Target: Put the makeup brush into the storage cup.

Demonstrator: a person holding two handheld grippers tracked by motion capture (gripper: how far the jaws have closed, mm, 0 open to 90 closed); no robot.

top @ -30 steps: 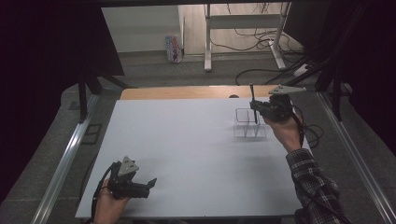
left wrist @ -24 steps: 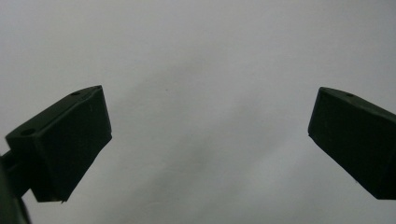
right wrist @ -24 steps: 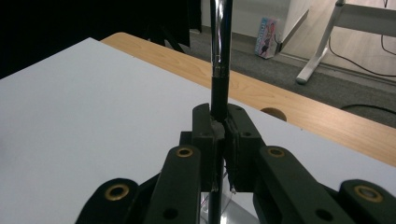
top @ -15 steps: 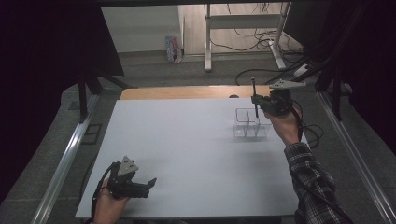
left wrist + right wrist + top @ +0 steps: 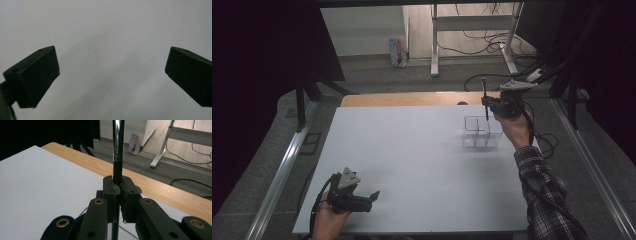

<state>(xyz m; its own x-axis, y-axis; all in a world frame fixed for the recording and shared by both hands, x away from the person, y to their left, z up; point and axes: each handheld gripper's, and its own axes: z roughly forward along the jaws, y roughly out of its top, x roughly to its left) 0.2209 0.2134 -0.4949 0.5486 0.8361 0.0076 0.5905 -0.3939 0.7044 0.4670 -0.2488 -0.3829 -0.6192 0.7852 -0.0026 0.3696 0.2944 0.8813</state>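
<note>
The right gripper [image 5: 490, 104], held up at the far right of the white-topped bench [image 5: 412, 165], has its jaws pinching a slim black pen-like stick with a chrome band [image 5: 117, 150]; in the right gripper view the two black pads press together on the shaft, which stands upright with its long end rising above the jaws and a short length showing below them. From the high view the stick hangs above the back edge of a small clear plastic organiser box with several compartments [image 5: 482, 132], which sits on the bench just in front of the person's right hand; its lower tip looks to be over or just inside the rear compartment, though which cell exactly cannot be told. The left gripper [image 5: 371, 196] rests low at the near left corner of the bench, well apart from the box, its jaws spread wide with nothing but bare white surface between them. Judged from this, the pick-up is done and the stick is carried to the box and aligned upright; what seems left is to lower it into a compartment, let the jaws part, and draw the hand away without tipping the light box
</note>
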